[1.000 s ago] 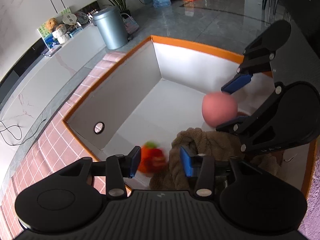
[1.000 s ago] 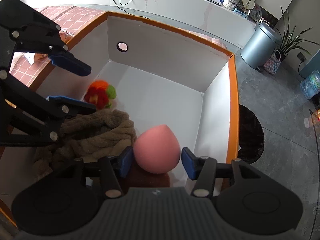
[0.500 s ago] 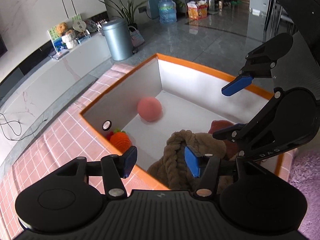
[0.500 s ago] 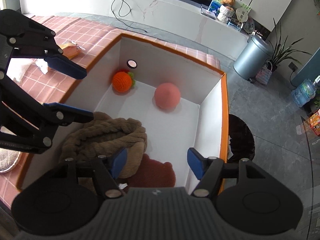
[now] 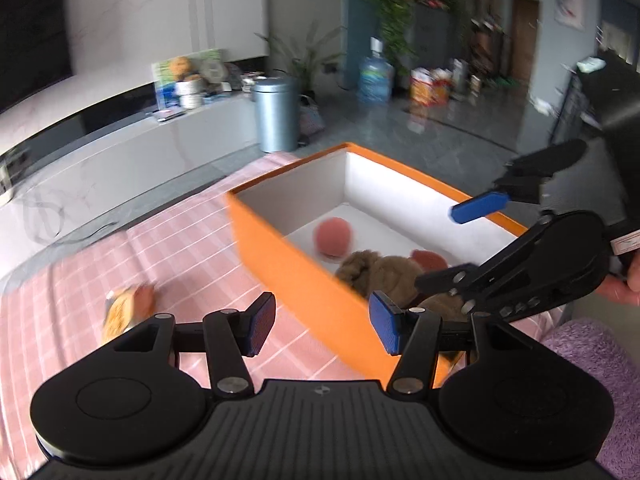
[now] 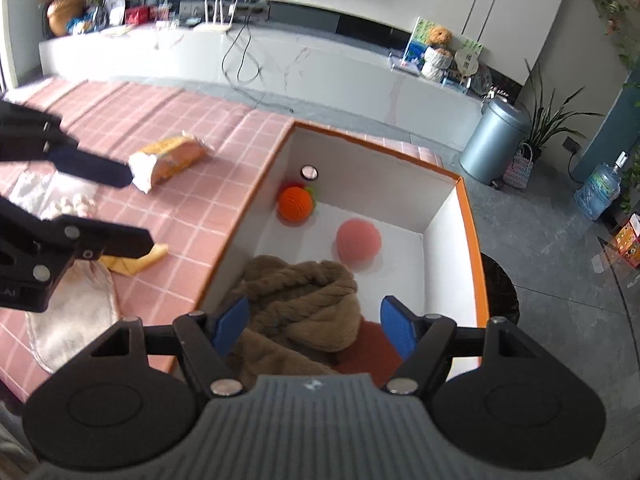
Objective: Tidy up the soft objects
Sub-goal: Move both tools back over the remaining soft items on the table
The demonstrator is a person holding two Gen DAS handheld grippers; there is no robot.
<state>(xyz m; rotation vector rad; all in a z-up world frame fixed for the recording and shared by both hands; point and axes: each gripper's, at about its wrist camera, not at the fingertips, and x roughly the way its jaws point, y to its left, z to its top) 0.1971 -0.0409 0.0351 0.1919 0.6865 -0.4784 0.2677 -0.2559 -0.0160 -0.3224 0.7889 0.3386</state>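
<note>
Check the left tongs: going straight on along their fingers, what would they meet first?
Probably the orange box: its near wall and rim sit directly between the open left tongs. Depth is unclear and the frame is blurred; a higher line might clear the rim toward the brown plush inside.

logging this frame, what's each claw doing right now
Left claw: open, holding nothing, over the pink cloth beside the orange box.
Right claw: open, holding nothing, above the brown scarf in the box.

One box, two balls (pink, orange).
</note>
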